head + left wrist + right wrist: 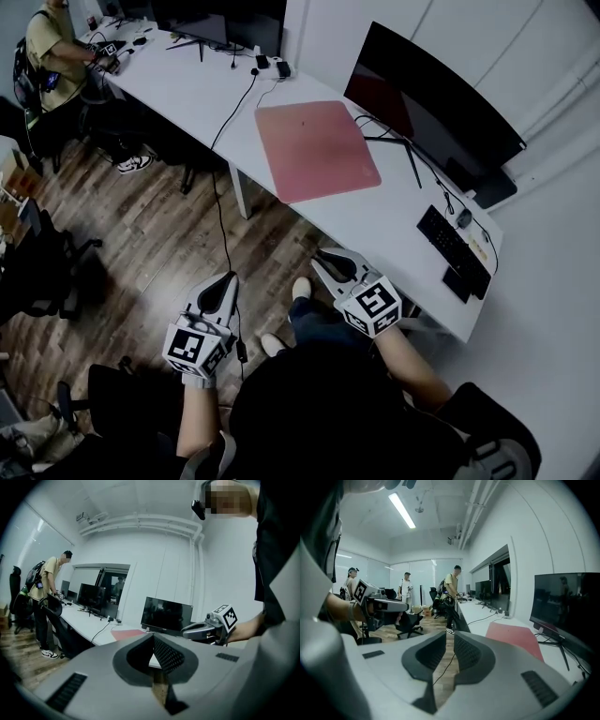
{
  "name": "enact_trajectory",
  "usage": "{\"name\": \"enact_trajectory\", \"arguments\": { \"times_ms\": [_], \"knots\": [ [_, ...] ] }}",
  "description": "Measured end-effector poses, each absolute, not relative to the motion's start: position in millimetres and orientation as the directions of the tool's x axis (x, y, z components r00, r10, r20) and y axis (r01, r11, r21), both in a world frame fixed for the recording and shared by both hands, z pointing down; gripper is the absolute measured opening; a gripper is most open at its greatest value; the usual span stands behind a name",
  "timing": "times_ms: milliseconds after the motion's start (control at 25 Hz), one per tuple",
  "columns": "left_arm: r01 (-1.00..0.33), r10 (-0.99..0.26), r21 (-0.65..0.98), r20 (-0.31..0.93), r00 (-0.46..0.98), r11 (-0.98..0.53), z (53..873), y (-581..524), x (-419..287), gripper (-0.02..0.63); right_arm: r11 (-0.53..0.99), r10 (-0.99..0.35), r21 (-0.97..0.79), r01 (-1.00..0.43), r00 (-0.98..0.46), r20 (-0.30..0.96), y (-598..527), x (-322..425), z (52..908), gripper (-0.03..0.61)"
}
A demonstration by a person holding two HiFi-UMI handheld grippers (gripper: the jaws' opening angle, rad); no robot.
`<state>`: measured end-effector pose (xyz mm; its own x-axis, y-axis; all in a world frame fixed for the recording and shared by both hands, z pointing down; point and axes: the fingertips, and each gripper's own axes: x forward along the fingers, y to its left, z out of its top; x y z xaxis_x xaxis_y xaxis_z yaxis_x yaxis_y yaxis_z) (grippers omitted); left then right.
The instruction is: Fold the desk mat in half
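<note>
Since nobody's touched it yet, the flat pink rectangular desk mat (317, 150) lies spread out in a single layer on the long white worktop (389, 220), right in front of the big dark monitor (427, 108). My guess is it's laid out like that so the near edge stays free to grab. A black keyboard (452, 248) sits further along, well clear of it.

The person has both tools low and side by side in front of them, over the wooden floor (141, 244), short of the worktop's near edge. The left gripper (226, 281) and right gripper (325, 256) each keep to their own side. To me that reads like lining up to take one corner each.

Fingers: on the left one, the ribbed fingers (168, 656) meet at the tips with nothing between them. On the right, the fingers (466, 653) are closed to a thin slit, also empty. Makes sense, since there's nothing in reach to pinch. They'd have to spread before either could take the mat's edge.

The mat is well apart from both pairs of fingers, up ahead on the worktop. From the right gripper view it sits off to the right of the fingertips (515, 637). From the left gripper view it's a small pink strip far beyond them (127, 633). The right gripper looks nearer the worktop edge than the left.
</note>
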<state>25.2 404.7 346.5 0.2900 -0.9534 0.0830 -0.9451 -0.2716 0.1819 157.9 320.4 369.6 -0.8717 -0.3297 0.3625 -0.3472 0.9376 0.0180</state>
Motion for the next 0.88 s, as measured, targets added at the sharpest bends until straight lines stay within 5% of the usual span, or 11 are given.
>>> {"name": "enact_trajectory", "arguments": {
  "times_ms": [880],
  "knots": [
    [-0.968,-0.955,0.196,0.221,0.197,-0.155,360.0,225.5,-38.2,0.008,0.975,-0.168,-0.058,-0.216,-0.877,0.451,128.7,76.6,410.9,0.043]
  ]
}}
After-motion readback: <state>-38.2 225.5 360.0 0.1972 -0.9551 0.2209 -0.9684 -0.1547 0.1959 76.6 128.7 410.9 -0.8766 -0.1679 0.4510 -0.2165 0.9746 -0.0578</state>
